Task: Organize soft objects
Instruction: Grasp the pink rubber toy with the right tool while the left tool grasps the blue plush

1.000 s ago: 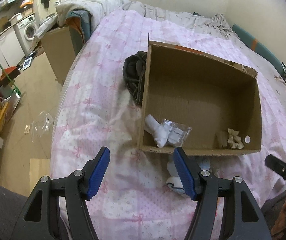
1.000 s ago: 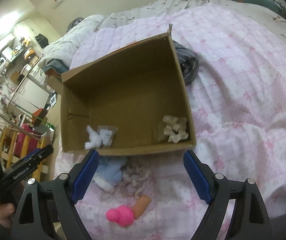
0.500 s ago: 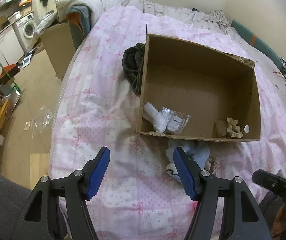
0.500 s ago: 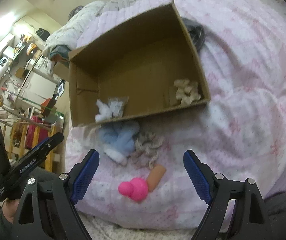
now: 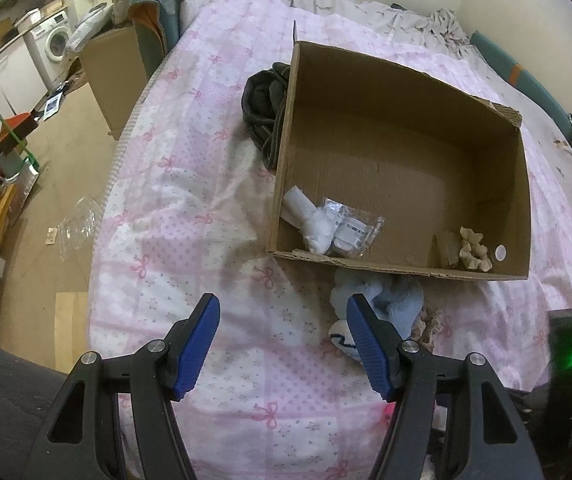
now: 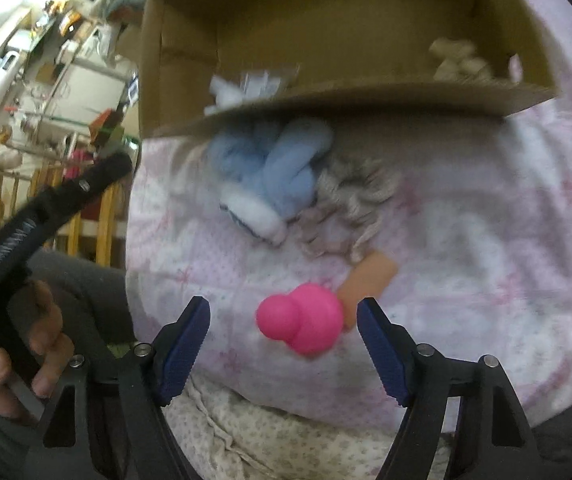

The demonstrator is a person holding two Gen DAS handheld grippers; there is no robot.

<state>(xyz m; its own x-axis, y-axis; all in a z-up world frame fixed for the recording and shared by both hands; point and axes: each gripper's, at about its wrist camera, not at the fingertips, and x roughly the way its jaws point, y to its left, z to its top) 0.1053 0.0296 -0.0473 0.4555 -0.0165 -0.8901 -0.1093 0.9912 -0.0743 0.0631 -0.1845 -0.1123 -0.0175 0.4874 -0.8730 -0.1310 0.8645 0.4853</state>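
An open cardboard box (image 5: 402, 268) lies on the pink bedspread (image 5: 189, 216). Inside are a white sock (image 5: 310, 220), a clear packet (image 5: 352, 228) and a beige scrunchie (image 5: 472, 248). In front of the box lie a fluffy blue sock (image 6: 277, 168), a grey-beige scrunchie (image 6: 350, 200), a tan piece (image 6: 368, 280) and a pink rubber toy (image 6: 302, 320). My right gripper (image 6: 283, 324) is open, low over the bed edge, with the pink toy between its fingers. My left gripper (image 5: 281, 320) is open and empty above the bed, left of the blue sock (image 5: 390, 300).
A dark bundle of clothing (image 5: 263, 108) lies against the box's left wall. A second cardboard box (image 5: 113, 68) stands beside the bed on the left. The floor with clutter and a washing machine (image 5: 53, 44) is further left.
Both grippers have drawn back toward the near bed edge. The right gripper has dropped lower and closer, so the pink toy now sits between its open fingers.
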